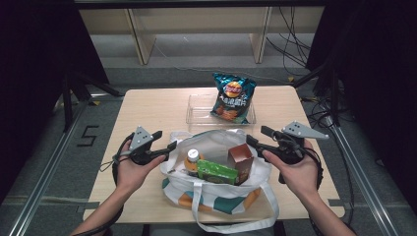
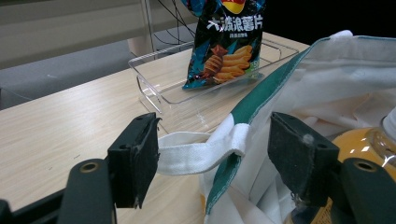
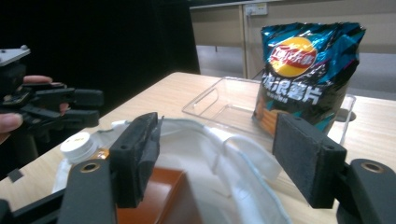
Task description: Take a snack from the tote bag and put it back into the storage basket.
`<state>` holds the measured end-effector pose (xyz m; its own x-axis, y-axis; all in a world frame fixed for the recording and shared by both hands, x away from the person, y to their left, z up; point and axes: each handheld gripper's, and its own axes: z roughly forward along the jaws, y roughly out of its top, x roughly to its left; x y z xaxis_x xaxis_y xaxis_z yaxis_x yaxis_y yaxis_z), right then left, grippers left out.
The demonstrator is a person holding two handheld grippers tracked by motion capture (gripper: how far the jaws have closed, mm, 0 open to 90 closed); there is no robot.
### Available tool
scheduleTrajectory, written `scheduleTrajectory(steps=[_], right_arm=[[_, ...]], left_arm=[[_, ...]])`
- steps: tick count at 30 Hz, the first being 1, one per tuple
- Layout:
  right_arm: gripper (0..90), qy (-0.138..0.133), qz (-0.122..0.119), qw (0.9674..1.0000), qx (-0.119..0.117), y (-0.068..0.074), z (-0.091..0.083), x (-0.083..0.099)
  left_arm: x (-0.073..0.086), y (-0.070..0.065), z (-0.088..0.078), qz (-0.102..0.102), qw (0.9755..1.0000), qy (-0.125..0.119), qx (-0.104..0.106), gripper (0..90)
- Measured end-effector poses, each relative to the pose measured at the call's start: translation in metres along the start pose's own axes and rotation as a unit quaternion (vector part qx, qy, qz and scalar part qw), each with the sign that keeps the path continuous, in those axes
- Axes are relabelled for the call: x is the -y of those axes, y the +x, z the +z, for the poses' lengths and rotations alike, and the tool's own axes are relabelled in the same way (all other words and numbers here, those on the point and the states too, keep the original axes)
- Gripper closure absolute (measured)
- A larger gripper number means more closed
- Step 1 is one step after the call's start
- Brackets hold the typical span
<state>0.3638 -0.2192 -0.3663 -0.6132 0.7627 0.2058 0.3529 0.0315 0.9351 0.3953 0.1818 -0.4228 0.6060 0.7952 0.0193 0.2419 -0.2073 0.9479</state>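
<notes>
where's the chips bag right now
The chips bag stands in the clear tray at the table's far middle in the high view, just beyond the tote bag.

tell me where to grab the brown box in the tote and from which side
Grip the brown box by its top end, coming straight down. It stands upright and pokes above the tote bag; the green packet crowds its lower left, so its sides are blocked.

chip bag (image 2: 227, 42) top cut off by frame edge; orange bottle (image 2: 362, 154) half out of frame
</notes>
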Motion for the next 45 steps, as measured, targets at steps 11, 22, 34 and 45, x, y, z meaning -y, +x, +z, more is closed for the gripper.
scheduleTrajectory(steps=[11, 22, 34, 45], right_arm=[[30.7, 0.002, 0.003, 1.0000, -0.002, 0.008, -0.011, 0.007], [28.9, 0.006, -0.005, 0.9999, -0.009, 0.023, -0.013, 0.014], [24.1, 0.024, -0.030, 0.9988, -0.029, 0.042, 0.003, 0.024], [20.6, 0.043, -0.042, 0.9980, -0.020, 0.044, 0.017, 0.032]], left_arm=[[-0.002, 0.000, 0.001, 0.009, 1.0000, 0.002, -0.001, 33.2], [-0.003, -0.001, 0.005, 0.000, 1.0000, -0.001, 0.006, 33.2], [-0.003, 0.001, 0.000, 0.003, 1.0000, -0.005, 0.001, 33.1], [-0.001, 0.002, -0.001, 0.005, 1.0000, -0.002, 0.000, 33.0]])
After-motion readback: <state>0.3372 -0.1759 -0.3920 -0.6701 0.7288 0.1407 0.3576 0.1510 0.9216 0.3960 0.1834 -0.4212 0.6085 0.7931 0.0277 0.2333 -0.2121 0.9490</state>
